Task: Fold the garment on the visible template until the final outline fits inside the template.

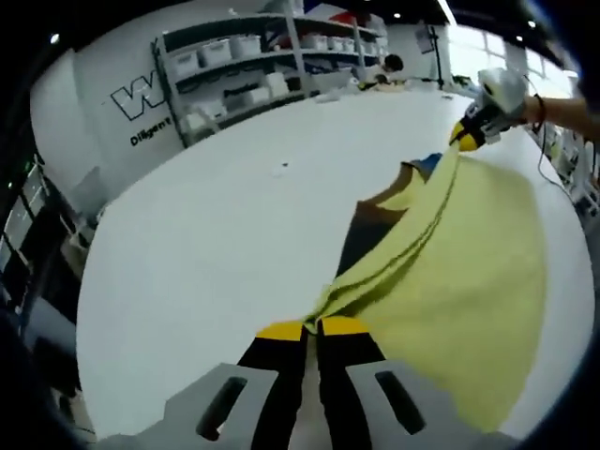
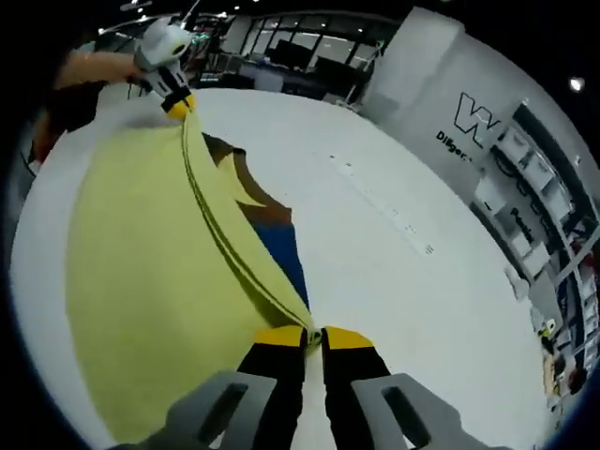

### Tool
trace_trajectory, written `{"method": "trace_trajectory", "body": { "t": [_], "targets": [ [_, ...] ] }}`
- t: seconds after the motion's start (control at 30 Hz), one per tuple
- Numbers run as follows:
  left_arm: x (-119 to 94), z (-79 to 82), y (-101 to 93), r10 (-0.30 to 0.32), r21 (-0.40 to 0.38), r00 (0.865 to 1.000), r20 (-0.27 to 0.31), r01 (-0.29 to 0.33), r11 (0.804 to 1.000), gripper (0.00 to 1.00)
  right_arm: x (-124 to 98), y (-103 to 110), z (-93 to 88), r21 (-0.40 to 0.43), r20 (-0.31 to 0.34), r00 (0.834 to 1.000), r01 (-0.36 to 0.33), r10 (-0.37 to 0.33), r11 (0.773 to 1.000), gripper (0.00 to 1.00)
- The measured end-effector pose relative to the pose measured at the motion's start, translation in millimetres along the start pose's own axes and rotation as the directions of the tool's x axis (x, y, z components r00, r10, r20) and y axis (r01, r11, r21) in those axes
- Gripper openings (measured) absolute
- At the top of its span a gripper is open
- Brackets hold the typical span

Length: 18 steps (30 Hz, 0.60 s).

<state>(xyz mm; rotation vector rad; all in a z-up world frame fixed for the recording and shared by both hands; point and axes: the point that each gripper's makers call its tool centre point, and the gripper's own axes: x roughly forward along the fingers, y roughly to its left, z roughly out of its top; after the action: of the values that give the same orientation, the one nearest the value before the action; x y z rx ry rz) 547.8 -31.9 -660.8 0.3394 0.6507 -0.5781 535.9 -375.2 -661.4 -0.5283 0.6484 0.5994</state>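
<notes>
A wide white table [image 1: 216, 244] runs out toward a white wall with dark lettering and shelves [image 1: 253, 66] of bins; much of the tabletop lies bare on the side away from the cloth, leaving open room there, while the table's far edge curves near the shelving. A yellow garment [image 1: 469, 281] is held up off the table, stretched between the two tongs, its upper edge folded into taut pleats. The left gripper [image 1: 314, 330] is closed on one end of that edge, jaws pinched together with cloth between the yellow tips. The right gripper [image 2: 314, 337] is likewise clamped on the other end. Under the lifted cloth, a brown and blue template [image 2: 272, 234] lies flat on the table, partly covered by the hanging garment.
</notes>
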Motion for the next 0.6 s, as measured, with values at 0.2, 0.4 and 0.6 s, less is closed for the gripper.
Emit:
{"method": "trace_trajectory", "body": {
  "t": [0.2,0.4,0.6],
  "targets": [
    [5.4,-7.1,5.4,0.055,-0.095,0.997,-0.052,-0.060,0.994,0.07,5.5,-5.3,-1.4,0.230,0.015,0.999,0.033,-0.037,0.973,0.00],
    [6.1,-5.0,6.3,0.094,-0.083,0.993,-0.071,-0.099,0.992,0.06,9.4,-7.4,-11.5,0.380,0.003,0.997,0.074,-0.081,0.922,0.09],
    [1.0,-5.5,8.3,0.106,-0.154,0.991,-0.077,-0.117,0.981,0.14,5.0,-2.7,-10.6,0.579,0.018,0.998,0.043,-0.066,0.814,0.13]
  ]
}}
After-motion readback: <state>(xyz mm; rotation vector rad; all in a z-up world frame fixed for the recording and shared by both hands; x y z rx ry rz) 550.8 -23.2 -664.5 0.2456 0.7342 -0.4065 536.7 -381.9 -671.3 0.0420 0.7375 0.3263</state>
